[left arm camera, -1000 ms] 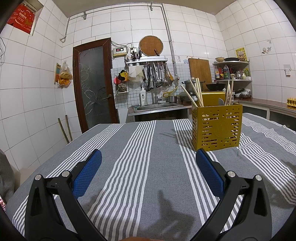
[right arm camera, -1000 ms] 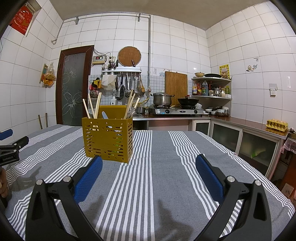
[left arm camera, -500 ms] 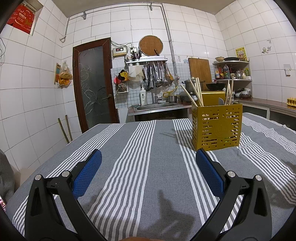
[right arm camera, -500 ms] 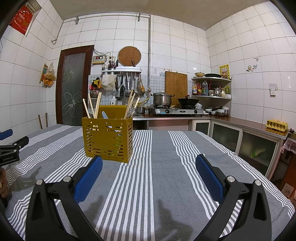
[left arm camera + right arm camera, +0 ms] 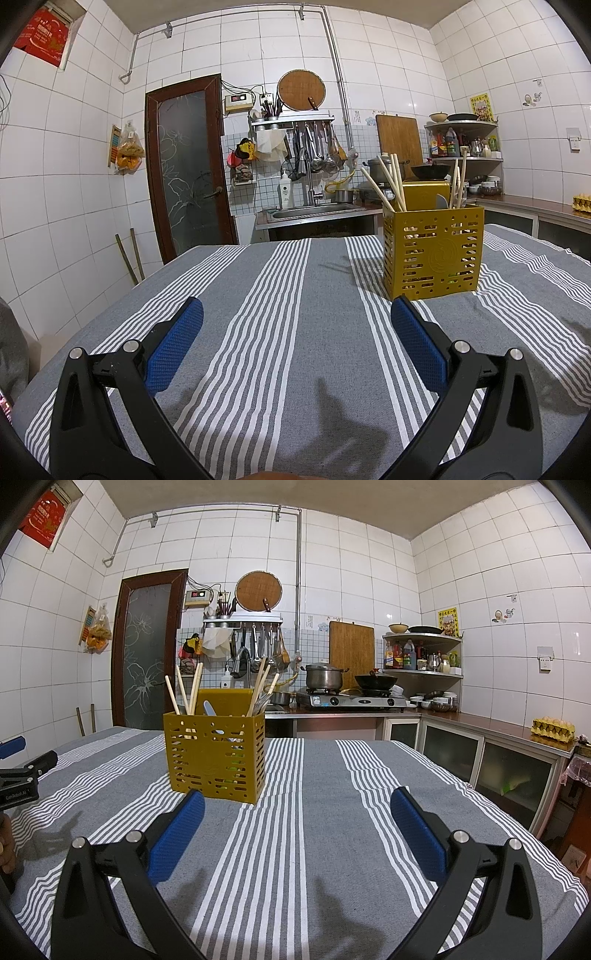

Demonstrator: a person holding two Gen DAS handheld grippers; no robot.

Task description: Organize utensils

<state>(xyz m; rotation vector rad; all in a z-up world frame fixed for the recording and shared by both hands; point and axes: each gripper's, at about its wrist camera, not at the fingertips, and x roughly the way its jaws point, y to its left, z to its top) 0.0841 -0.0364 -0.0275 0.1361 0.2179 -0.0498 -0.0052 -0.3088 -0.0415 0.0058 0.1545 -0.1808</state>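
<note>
Nothing has shifted since a second ago: both grippers hover over the table exactly as they did, and the holder sits where it sat. From the left wrist view, the left gripper (image 5: 295, 321) spreads its blue-padded fingers (image 5: 173, 345) wide with nothing between them, above the grey and white striped tablecloth (image 5: 280, 295). Ahead and to its right stands the yellow perforated utensil holder (image 5: 432, 254), upright on the cloth, with wooden chopsticks (image 5: 388, 184) leaning out of the top and a pale spoon handle showing among them. The right wrist view shows the right gripper (image 5: 297, 805) equally wide and empty, the same holder (image 5: 214, 755) just beyond its left finger, apart from it. At the far left edge of that view the left gripper's black frame (image 5: 22, 775) carries small white lettering that seems to read "GenRobot.AI", and part of a hand (image 5: 5, 849) shows below it. Behind the table are a steel sink (image 5: 314, 212), a rack of hanging ladles (image 5: 258, 646), a two-burner stove (image 5: 354, 701) with a pot and a wok, and a tray of eggs (image 5: 553, 728) on the counter. A red poster high on the wall bears writing too small to read.
</note>
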